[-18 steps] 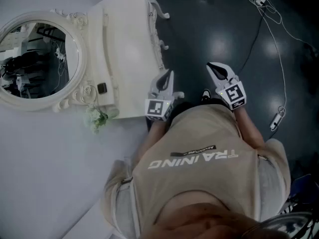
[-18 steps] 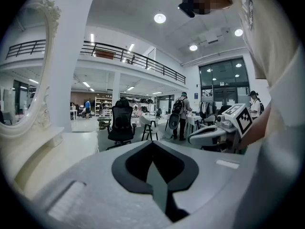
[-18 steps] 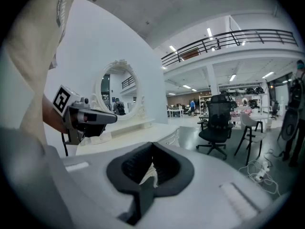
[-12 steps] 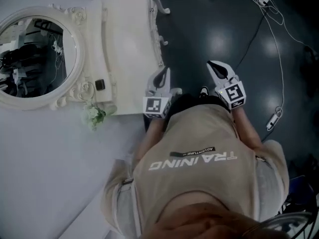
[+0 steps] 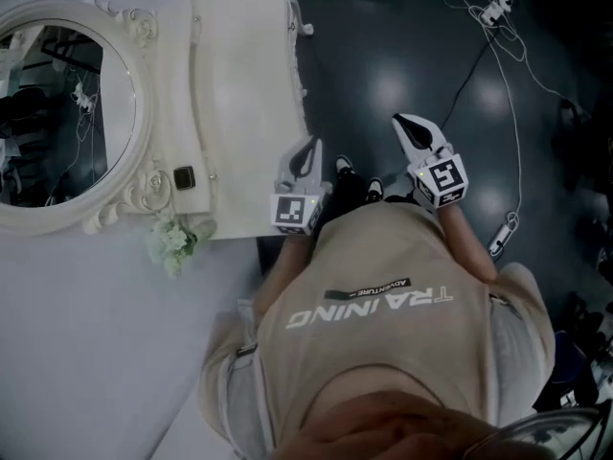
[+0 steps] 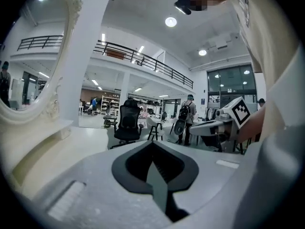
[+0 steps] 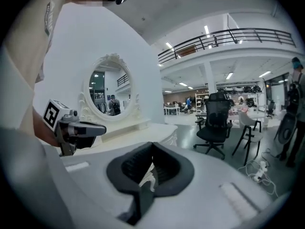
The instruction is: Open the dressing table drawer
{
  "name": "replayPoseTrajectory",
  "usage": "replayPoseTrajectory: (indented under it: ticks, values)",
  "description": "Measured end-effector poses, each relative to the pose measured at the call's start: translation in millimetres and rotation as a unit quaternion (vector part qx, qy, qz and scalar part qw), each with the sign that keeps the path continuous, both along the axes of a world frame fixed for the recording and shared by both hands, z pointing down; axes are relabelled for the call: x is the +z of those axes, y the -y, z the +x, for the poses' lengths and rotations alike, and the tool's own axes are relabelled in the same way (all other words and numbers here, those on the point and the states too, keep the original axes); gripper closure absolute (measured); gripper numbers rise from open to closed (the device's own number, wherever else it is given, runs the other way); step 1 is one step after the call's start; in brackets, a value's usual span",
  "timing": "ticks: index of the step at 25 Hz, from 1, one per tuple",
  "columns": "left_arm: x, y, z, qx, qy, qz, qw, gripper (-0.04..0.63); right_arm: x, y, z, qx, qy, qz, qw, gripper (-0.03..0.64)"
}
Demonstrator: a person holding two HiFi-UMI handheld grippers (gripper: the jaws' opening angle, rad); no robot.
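The dark floor [image 5: 402,56] is spreading wide and open to the right of the dressing table [image 5: 244,103]. The dressing table is standing at the upper left, white, with a smooth tabletop and a curly front edge; its drawer is not showing from above. A big oval mirror [image 5: 57,113] is sitting at its back. The left gripper [image 5: 308,149] is hanging just beside that front edge, fingers closed on nothing. The right gripper [image 5: 406,123] is hanging over open floor, fingers closed too. Thin cables [image 5: 512,84] are lying farther right.

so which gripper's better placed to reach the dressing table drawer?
Left. The left gripper sits right beside the dressing table; the right gripper hangs over the floor, farther off. Both shut, empty.
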State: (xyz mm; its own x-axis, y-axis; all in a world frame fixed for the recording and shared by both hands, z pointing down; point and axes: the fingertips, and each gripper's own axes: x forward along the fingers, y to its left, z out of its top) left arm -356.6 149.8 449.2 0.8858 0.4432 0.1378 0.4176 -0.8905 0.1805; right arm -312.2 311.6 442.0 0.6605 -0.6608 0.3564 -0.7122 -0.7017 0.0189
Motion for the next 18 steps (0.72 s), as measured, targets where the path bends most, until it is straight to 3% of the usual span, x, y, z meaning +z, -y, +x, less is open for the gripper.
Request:
replayPoseTrajectory:
  ticks: [7, 11, 15, 18]
  values:
    - [8, 42, 39, -0.019, -0.013, -0.042, 0.9989, 0.589, -45, 49, 51, 0.005, -0.057, -0.039, 0.998, 0.614]
    - [13, 53, 64, -0.002, -0.015, -0.050, 0.9986, 0.589, -33, 60, 71, 0.028, -0.040, -0.029, 0.998, 0.614]
    - [13, 64, 96, -0.021, -0.007, -0.060, 0.9980, 0.589, -19, 65, 93, 0.008, -0.032, -0.046, 0.998, 0.614]
    - [10, 65, 128, -0.031, -0.006, -0.064, 0.9975, 0.589, -14, 67, 124, 0.002, -0.028, -0.032, 0.999, 0.614]
